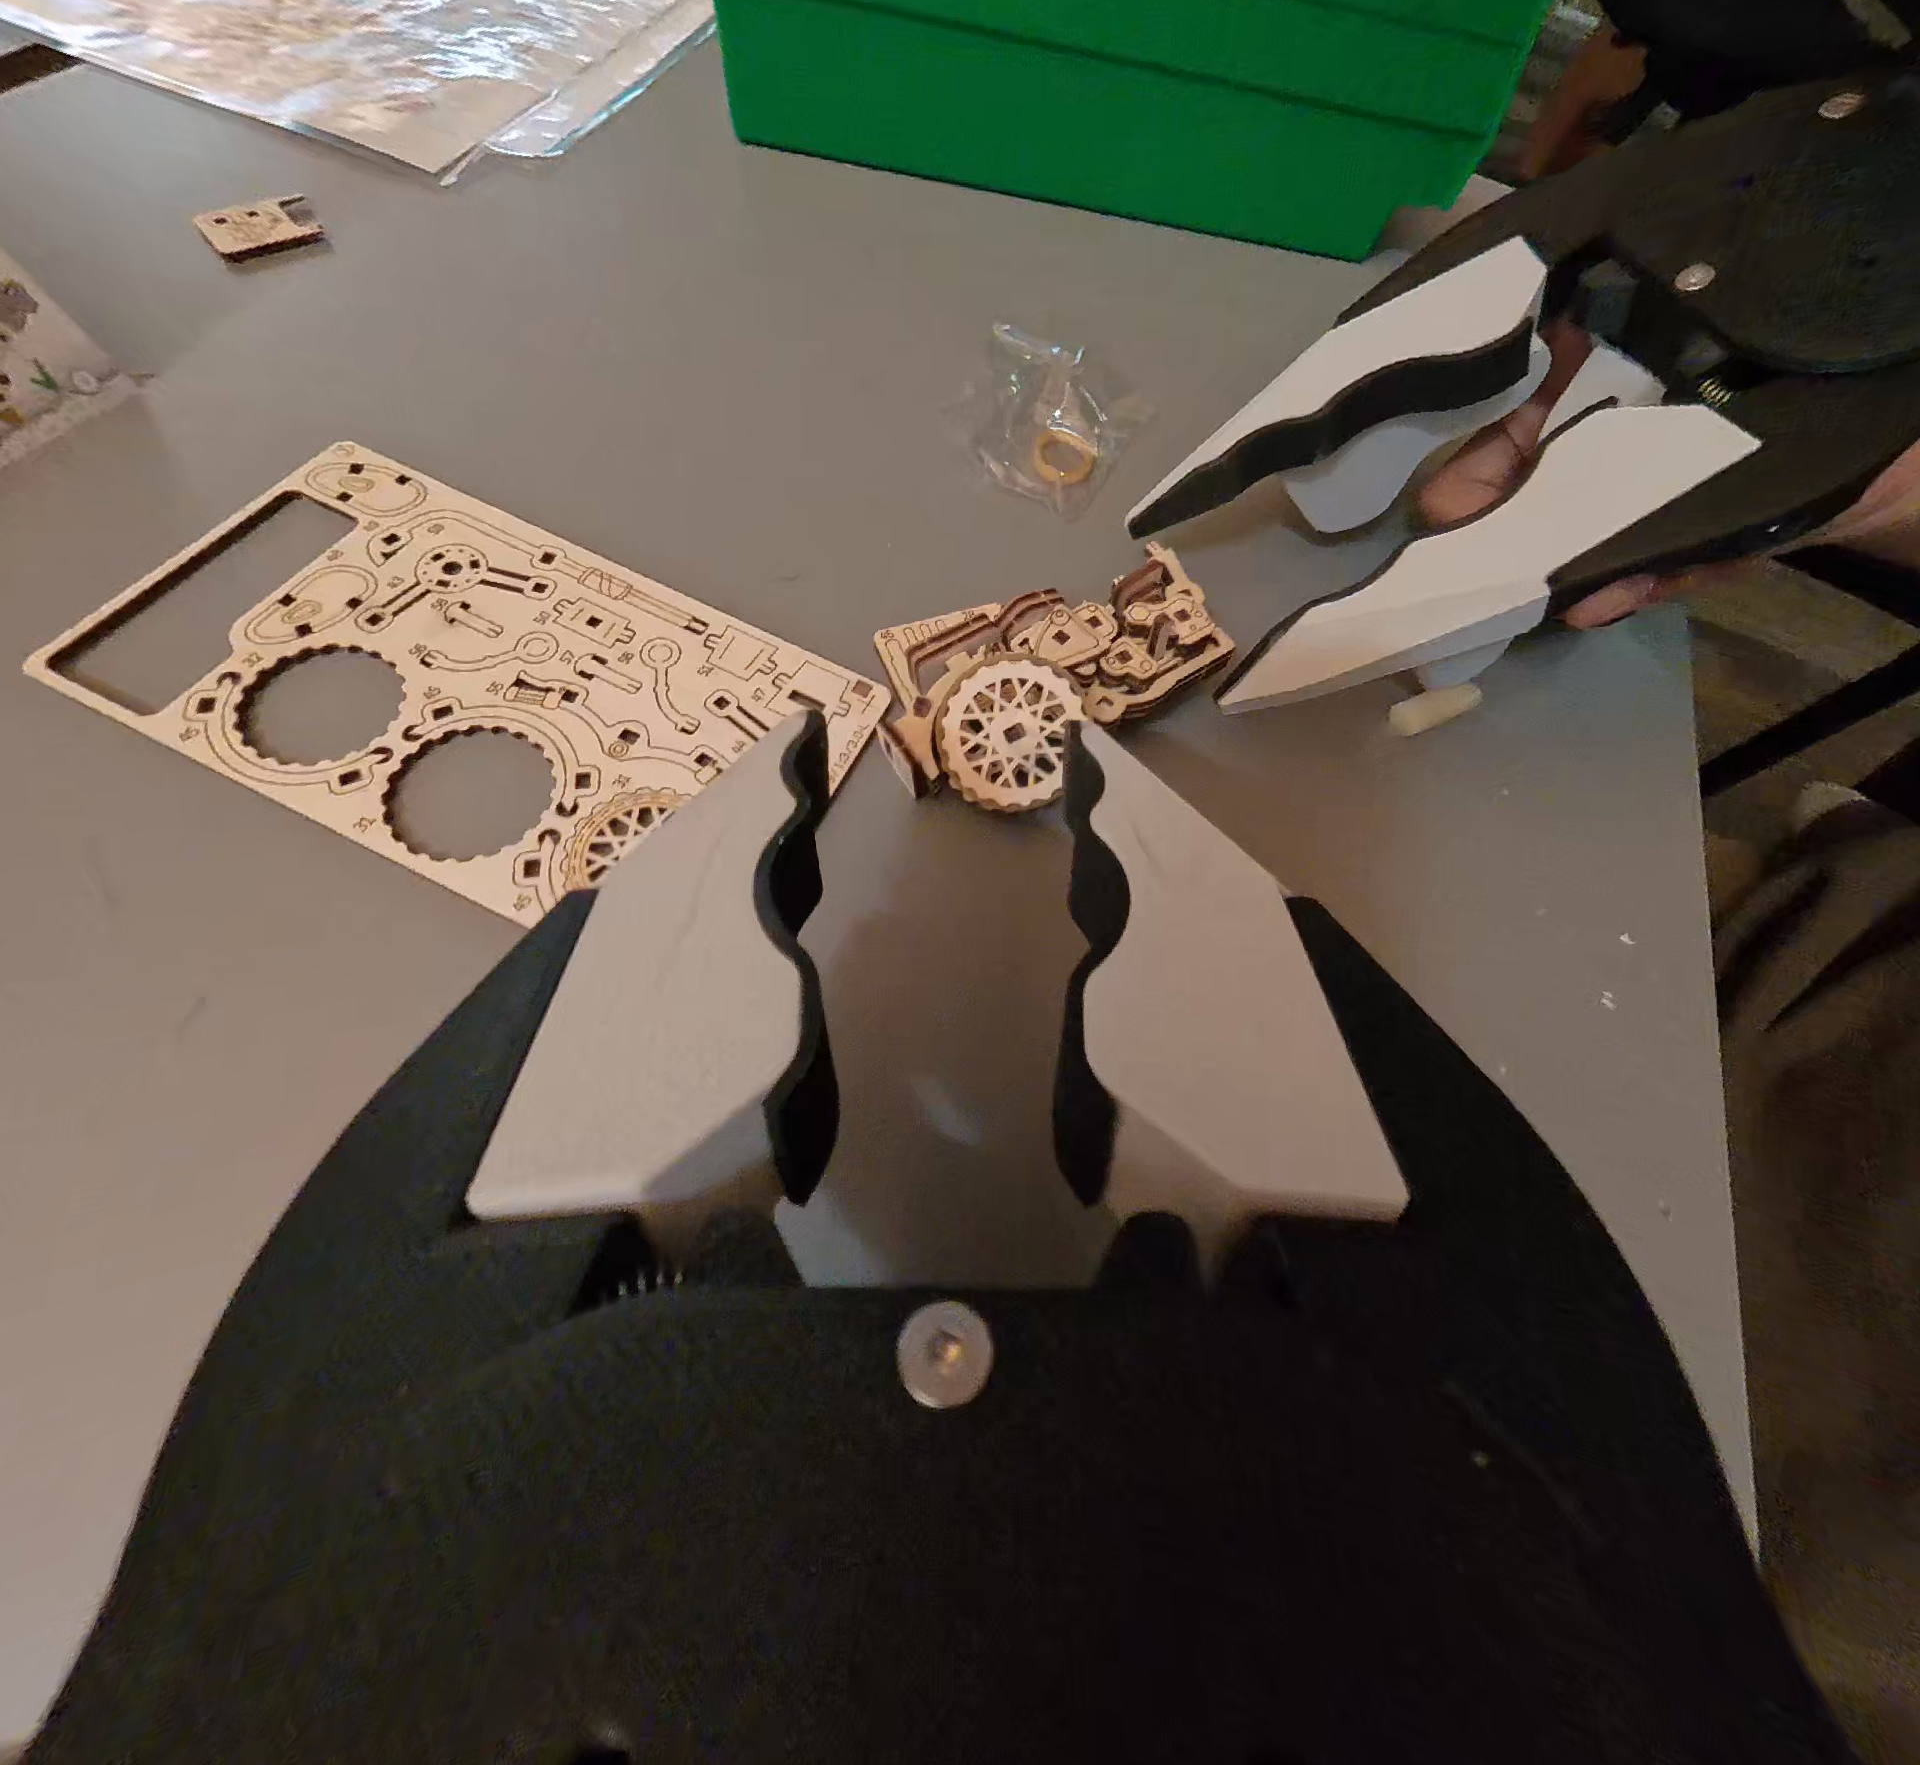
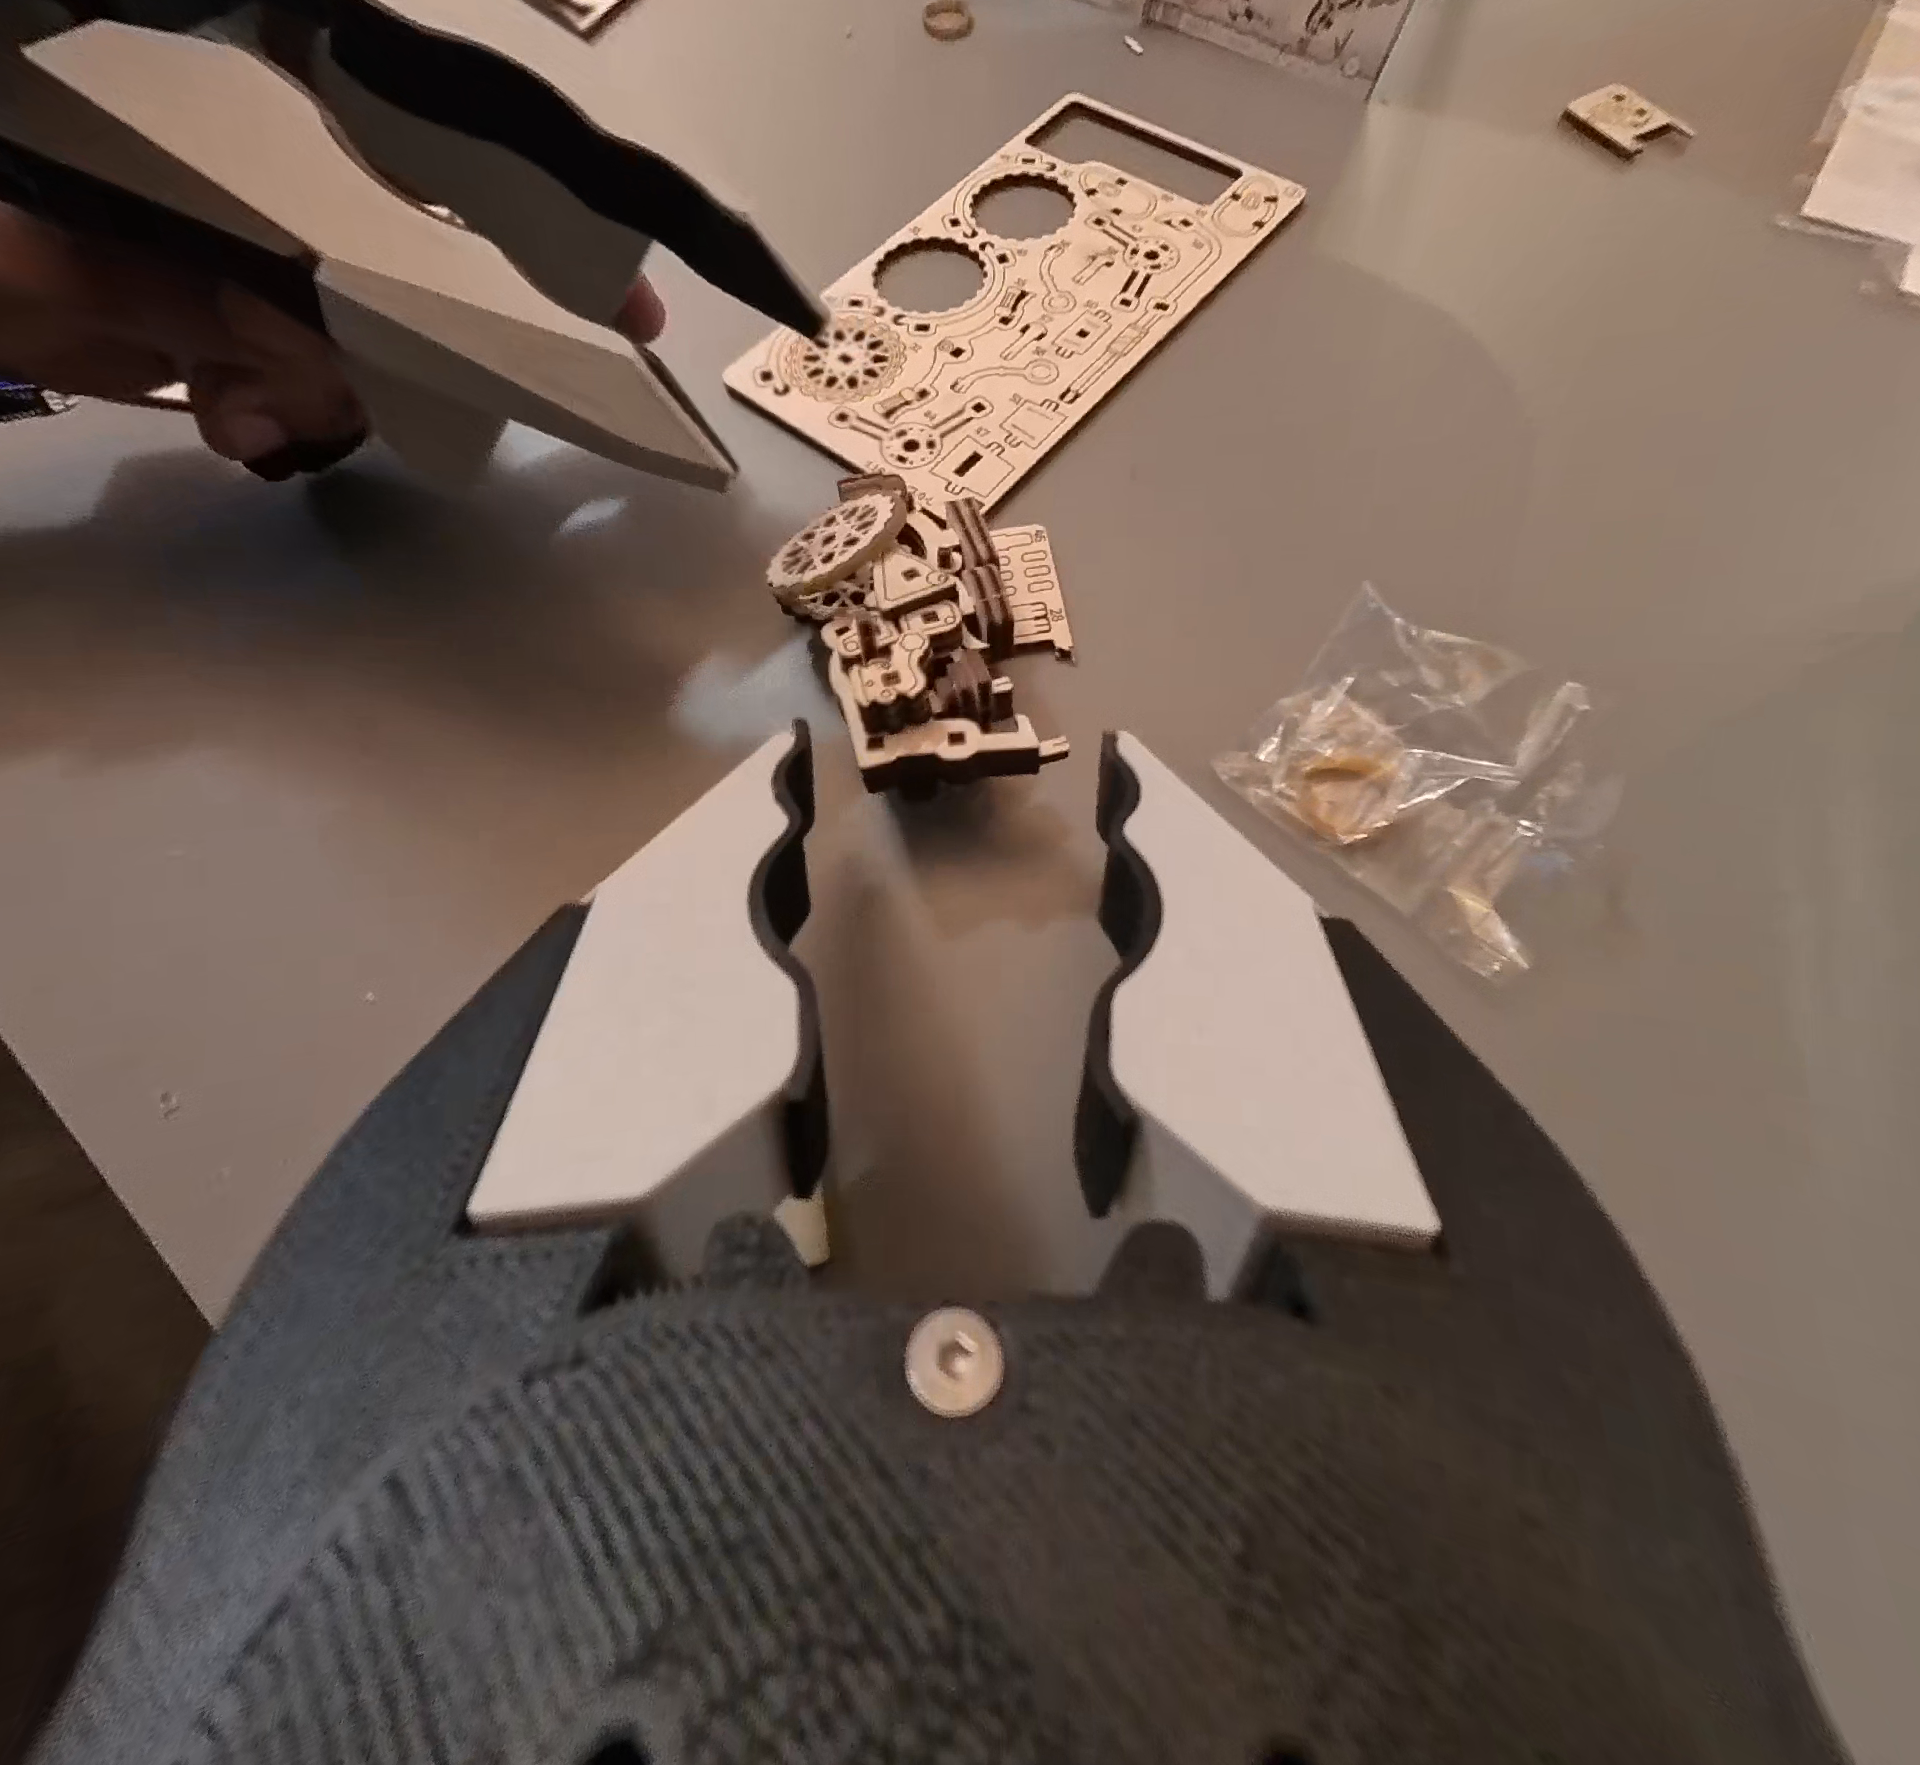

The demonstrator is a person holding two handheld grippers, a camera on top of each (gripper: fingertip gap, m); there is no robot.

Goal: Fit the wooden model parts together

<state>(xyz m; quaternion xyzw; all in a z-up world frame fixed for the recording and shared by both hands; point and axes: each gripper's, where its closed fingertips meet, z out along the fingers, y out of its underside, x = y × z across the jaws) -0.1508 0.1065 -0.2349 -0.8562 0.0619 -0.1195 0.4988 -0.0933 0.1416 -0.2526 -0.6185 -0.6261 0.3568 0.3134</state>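
On the grey table point(image 1: 312, 1040), a flat pale laser-cut wooden parts sheet point(image 1: 343, 645) lay left, the half-built wooden model point(image 1: 1049, 687) sat between the released, empty left gripper point(image 1: 940, 749) and right gripper point(image 1: 1179, 614), a crinkled clear plastic bag point(image 1: 1049, 427) and green bin point(image 1: 1101, 22) beyond.

I can see small engraved part numbers on the wooden parts sheet point(image 1: 457, 666) and on the half-built model point(image 2: 935, 635) before me; I leave them unquoted. Nothing else carries legible writing.
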